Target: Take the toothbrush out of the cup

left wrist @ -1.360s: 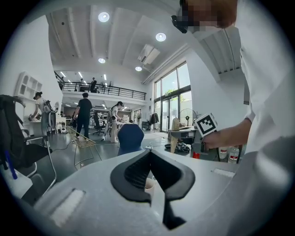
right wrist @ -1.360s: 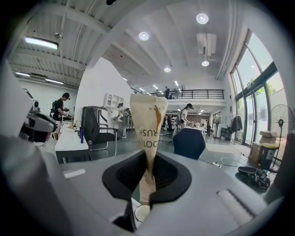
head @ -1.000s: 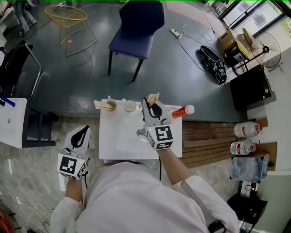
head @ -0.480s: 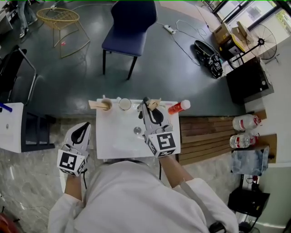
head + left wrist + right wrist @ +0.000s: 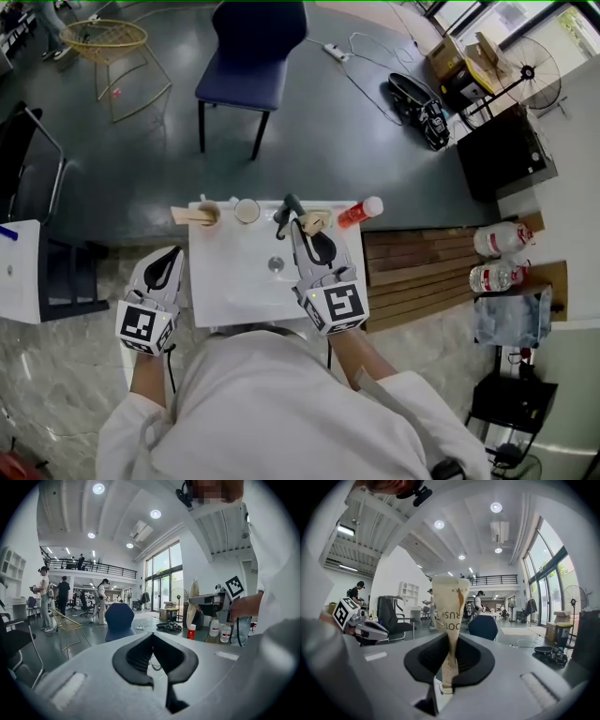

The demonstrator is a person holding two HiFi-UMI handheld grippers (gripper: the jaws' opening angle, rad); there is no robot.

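Note:
My right gripper (image 5: 302,225) is shut on a toothbrush in a tan paper sleeve (image 5: 316,221) and holds it above the white table (image 5: 234,281). In the right gripper view the sleeve (image 5: 449,611) stands upright between the jaws of the right gripper (image 5: 451,641). A small round cup (image 5: 276,264) sits on the table to the left of that gripper, and the same cup (image 5: 446,688) shows low between the jaws. My left gripper (image 5: 167,269) hangs off the table's left side. In the left gripper view the left gripper (image 5: 152,637) is shut and empty.
A paper cup (image 5: 247,210), a wooden holder (image 5: 202,215) and a red bottle (image 5: 360,212) stand along the table's far edge. A blue chair (image 5: 251,52) is beyond it. A slatted wooden bench (image 5: 422,267) with water bottles (image 5: 497,240) lies to the right.
My right gripper has lifted and drawn to the right with the wrapped toothbrush, so the small cup now sits apart from it. The left gripper has shifted slightly beside the table.

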